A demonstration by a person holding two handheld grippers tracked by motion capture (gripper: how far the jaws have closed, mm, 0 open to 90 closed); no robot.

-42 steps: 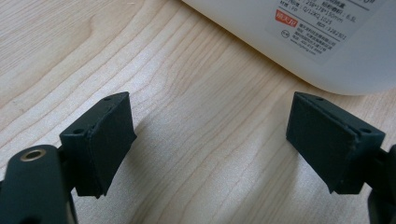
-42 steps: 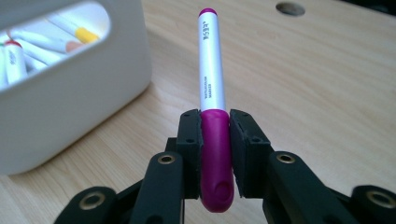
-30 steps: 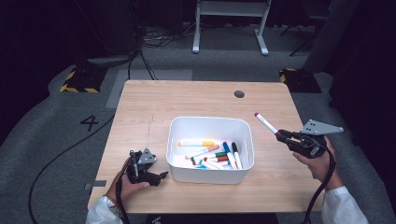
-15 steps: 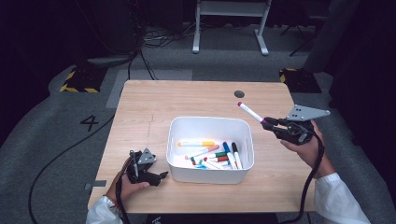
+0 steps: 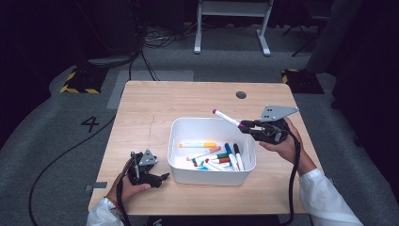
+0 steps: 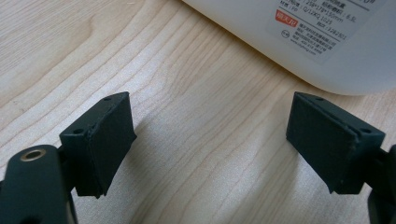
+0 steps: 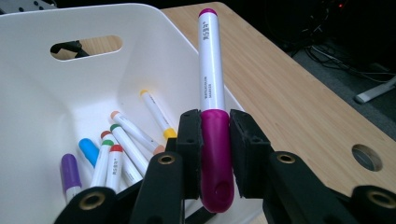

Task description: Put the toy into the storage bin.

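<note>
Right gripper [image 5: 245,127] clamped tight on the magenta cap of a white-barrelled marker [image 5: 226,117]; in the right gripper view the pads [image 7: 191,140] press the cap from both sides, barrel [image 7: 211,60] rising toward 12 o'clock. From above, the marker slants up toward 10 o'clock and hangs over the right rim of the white bin [image 5: 176,141], at about 3 o'clock of the bin, not yet down inside.

Left gripper [image 5: 162,178] at 9 o'clock of the bin, low on the wooden table [image 5: 150,108], jaws wide apart and holding nothing; in the left gripper view bare wood lies between the pads [image 6: 109,140], bin wall [image 6: 299,42] just beyond at 1 o'clock.

Bin already holds a loose heap of markers [image 5: 216,157]: orange, green, red, blue, black, purple caps among them. No other marker seen lying on the tabletop.

Judgement: sorting looks nearly finished; this marker appears to be the last. Left to do: lower it over the heap, release
</note>
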